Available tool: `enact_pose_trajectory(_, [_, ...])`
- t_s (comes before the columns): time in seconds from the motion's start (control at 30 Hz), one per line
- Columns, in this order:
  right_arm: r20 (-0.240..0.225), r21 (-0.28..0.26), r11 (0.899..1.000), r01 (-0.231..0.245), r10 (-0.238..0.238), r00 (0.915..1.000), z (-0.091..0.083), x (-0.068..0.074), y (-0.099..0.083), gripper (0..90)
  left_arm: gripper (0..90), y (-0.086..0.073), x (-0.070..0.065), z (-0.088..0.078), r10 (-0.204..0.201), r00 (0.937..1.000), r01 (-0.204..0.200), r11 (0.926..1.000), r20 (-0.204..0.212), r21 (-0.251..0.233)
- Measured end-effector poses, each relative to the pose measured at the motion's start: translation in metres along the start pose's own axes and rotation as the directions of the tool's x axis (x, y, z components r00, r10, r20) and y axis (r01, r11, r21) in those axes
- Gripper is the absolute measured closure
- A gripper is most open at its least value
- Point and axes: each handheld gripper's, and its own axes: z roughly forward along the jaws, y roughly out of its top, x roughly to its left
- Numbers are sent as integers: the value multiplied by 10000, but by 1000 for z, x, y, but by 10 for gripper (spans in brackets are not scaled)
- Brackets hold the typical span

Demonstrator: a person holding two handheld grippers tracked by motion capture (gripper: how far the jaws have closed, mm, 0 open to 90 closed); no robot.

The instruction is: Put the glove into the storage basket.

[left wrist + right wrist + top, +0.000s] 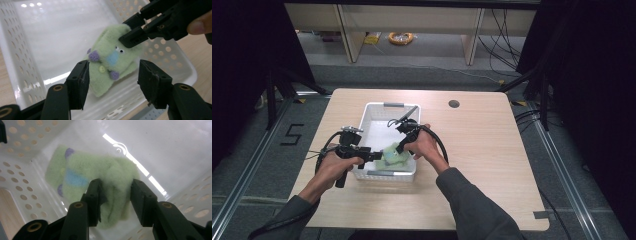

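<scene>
Green fleece makes up the soft toy (111,62), a floppy flat figure with purple nubs, a pale blue patch, a small button and two little eyes, its surface fuzzy and matted. It lies inside the white basket (374,111), at the near end beside the front wall, partly propped against the perforated side. That basket is glossy hard plastic, rectangular with rounded corners, its walls punched with rows of round holes and its floor smooth enough to throw back strips of light. Most of the floor beyond the toy is bare, so the far half of the basket offers room.

The right gripper (115,195) comes down over the basket's right rim, its black jaws set on either side of a bunched fold of the toy's upper part; the fleece fills the gap and brushes both pads, yet whether they pinch it I cannot tell. The left gripper (112,80) hangs over the near left corner with its jaws released and parted, the toy between and beyond them, untouched.

The table (492,150) is pale wood-grain laminate with rounded corners and a round cable hole (454,104) near the back edge. Wide bare surface lies to the right of the basket, a narrower strip to its left.
</scene>
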Motion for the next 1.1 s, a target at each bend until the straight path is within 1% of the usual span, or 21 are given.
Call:
enact_pose_trajectory(0.07, [49,-113,9999,75,-74,10000,-2,-1,0,596,409,-1,-2,-1,18,10000,-18,10000,20,24])
enact_pose_trajectory(0.1, [23,-240,9996,-115,115,9999,-4,0,0,574,409,-2,-4,-1,-33,10000,34,10000,53,-70])
enact_pose_trajectory(0.13, [72,-312,9995,-13,15,10000,-6,-2,0,556,409,-2,-4,-3,127,9999,-127,9999,89,31])
enact_pose_trajectory(0.17, [34,-387,9991,-154,155,9999,-10,-1,1,545,409,-3,-5,-3,127,9999,-127,9999,117,-18])
enact_pose_trajectory(0.27, [-63,-561,9984,-88,85,9999,-17,-3,1,548,404,-4,-7,-4,115,9998,-114,9999,165,-64])
enact_pose_trajectory(0.3, [-112,-698,9973,-220,213,9997,-21,-2,1,546,403,-4,-8,-5,126,9998,-125,9999,124,-68])
enact_pose_trajectory(0.33, [-104,-799,9968,-88,80,9999,-23,-3,1,540,399,-5,-9,-5,132,9997,-130,9999,206,-112])
enact_pose_trajectory(0.47, [-126,-1043,9945,-89,76,9999,-33,-4,-3,511,376,-5,-12,-7,146,9995,-139,9996,291,-252])
enact_pose_trajectory(0.57, [-115,-1275,9918,41,-56,9999,-45,-3,-9,490,349,-5,-16,-9,108,9993,-94,9992,355,-388])
enact_pose_trajectory(0.63, [-120,-1449,9893,174,-194,9997,-51,-2,-12,476,335,-7,-19,-10,225,9992,-212,9990,322,-393])
enact_pose_trajectory(0.7, [-190,-1667,9859,143,-177,9997,-62,0,-18,446,318,-8,-22,-11,197,9990,-181,9990,399,-409])
enact_pose_trajectory(0.73, [-232,-1714,9852,82,-124,9997,-66,1,-20,435,310,-9,-25,-11,80,9989,-57,9986,454,-520])
enact_pose_trajectory(0.77, [-214,-1804,9835,132,-173,9996,-70,1,-23,422,303,-9,-27,-13,176,9985,-148,9985,528,-520])
enact_pose_trajectory(0.8, [-215,-1940,9807,263,-311,9993,-74,2,-26,407,295,-10,-29,-14,210,9983,-174,9978,546,-646])
enact_pose_trajectory(0.83, [-18,-2025,9788,297,-307,9995,-79,3,-29,395,286,-10,-31,-14,154,9980,-108,9972,613,-744])
enact_pose_trajectory(0.9, [185,-2101,9766,460,-431,9989,-85,4,-35,374,272,-10,-36,-17,258,9972,-203,9968,706,-779])
enact_pose_trajectory(0.93, [38,-2274,9710,732,-743,9972,-89,4,-39,366,263,-11,-39,-17,249,9969,-186,9963,745,-842])
enact_pose_trajectory(0.97, [86,-2338,9701,648,-646,9979,-92,6,-43,364,254,-11,-41,-18,260,9964,-190,9961,810,-864])
enact_pose_trajectory(1.0, [137,-2299,9723,408,-387,9992,-96,7,-47,354,245,-11,-43,-18,278,9959,-199,9957,864,-907])
enact_pose_trajectory(1.07, [158,-2435,9684,531,-508,9986,-100,7,-54,343,232,-13,-50,-18,262,9954,-168,9947,921,-1010])
enact_pose_trajectory(1.1, [193,-2366,9711,326,-289,9994,-103,8,-57,340,226,-13,-52,-18,272,9949,-171,9945,968,-1030])
